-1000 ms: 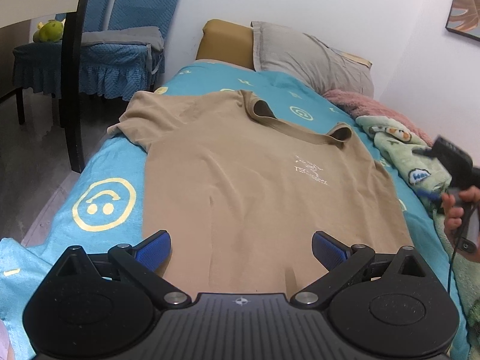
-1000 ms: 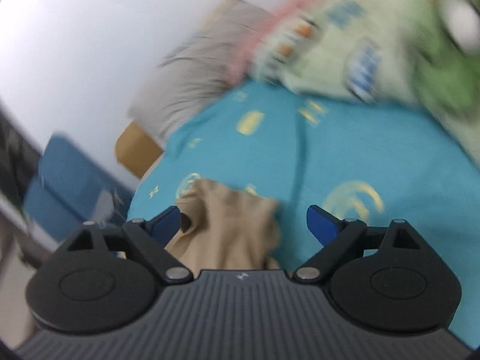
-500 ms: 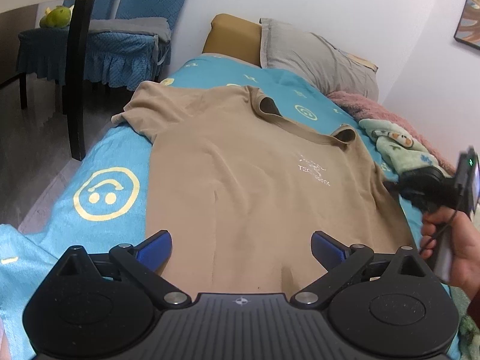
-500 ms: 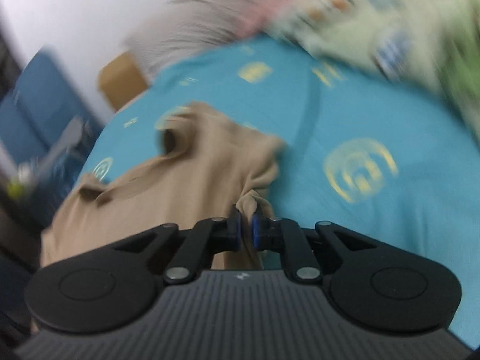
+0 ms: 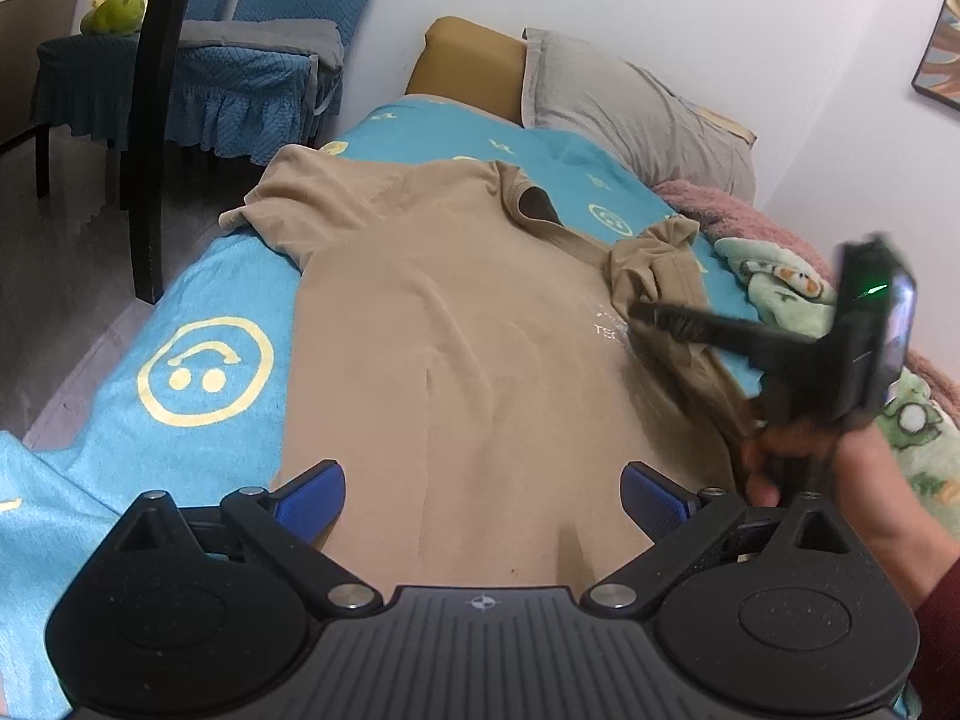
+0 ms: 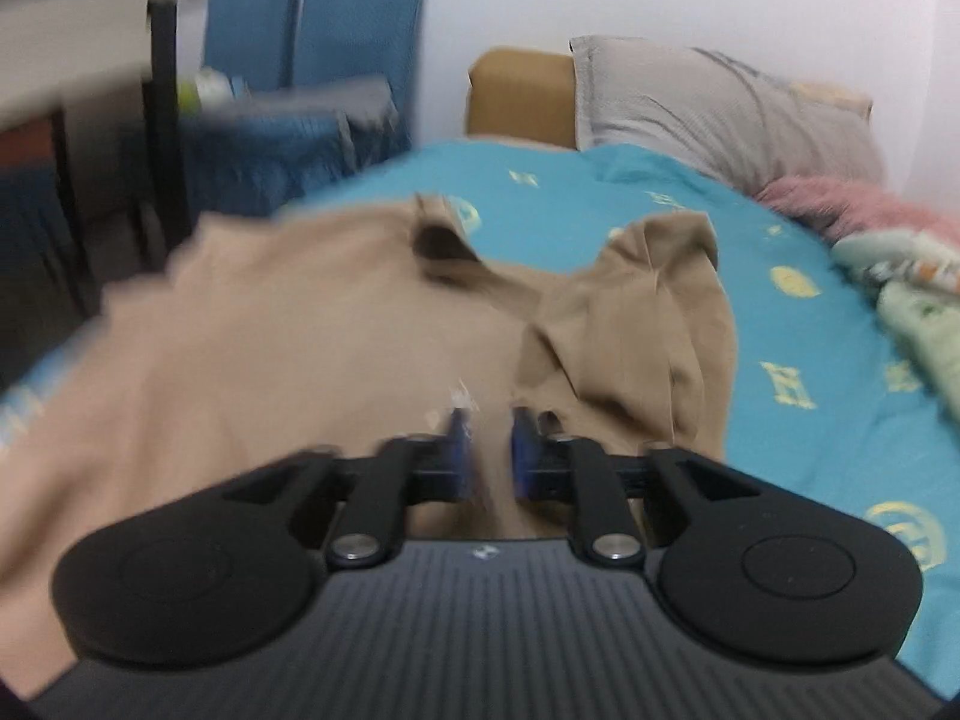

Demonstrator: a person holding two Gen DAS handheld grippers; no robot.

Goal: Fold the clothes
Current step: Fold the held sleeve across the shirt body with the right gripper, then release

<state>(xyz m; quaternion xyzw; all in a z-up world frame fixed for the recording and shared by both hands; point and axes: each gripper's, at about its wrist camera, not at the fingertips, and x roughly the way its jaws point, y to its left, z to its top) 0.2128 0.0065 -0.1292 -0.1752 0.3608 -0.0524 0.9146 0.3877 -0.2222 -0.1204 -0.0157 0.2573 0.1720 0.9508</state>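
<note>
— On the bed (image 5: 198, 300), where does the tan T-shirt (image 5: 456, 372) lie?
— Flat across the blue sheet, collar toward twelve o'clock, its right sleeve (image 6: 654, 324) folded inward.
— And the left gripper (image 5: 480, 495)?
— Fingers spread wide above the hem at six o'clock.
— The right gripper (image 6: 489, 456)?
— Fingers slightly parted over the chest, gripping nothing, at three o'clock.
</note>
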